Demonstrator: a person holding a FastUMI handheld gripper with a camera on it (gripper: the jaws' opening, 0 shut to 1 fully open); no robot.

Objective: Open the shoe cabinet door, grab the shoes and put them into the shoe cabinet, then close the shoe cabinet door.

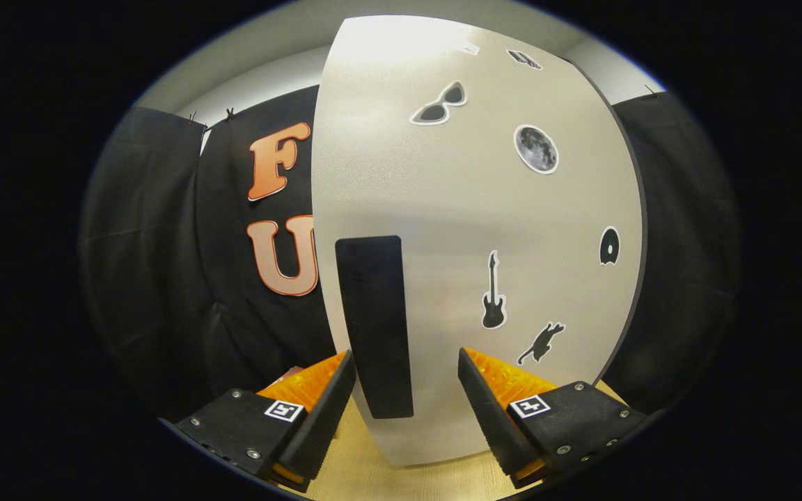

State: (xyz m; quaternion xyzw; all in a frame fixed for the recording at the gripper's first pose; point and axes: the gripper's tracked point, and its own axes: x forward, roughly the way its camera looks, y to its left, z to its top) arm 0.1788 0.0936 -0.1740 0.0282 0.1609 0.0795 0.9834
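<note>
The shoe cabinet door is a pale panel with several stickers, standing upright just ahead of my fingers. A tall black handle strip runs down its left part. My gripper is open, and the handle's lower part lies between the two fingers, nearer the left fingertip than the right fingertip. Neither finger presses on the handle. I cannot tell whether the door is shut or ajar.
A light wooden surface lies under the door and the fingers. The booth's black cloth wall hangs to the left of the door and also to its right.
</note>
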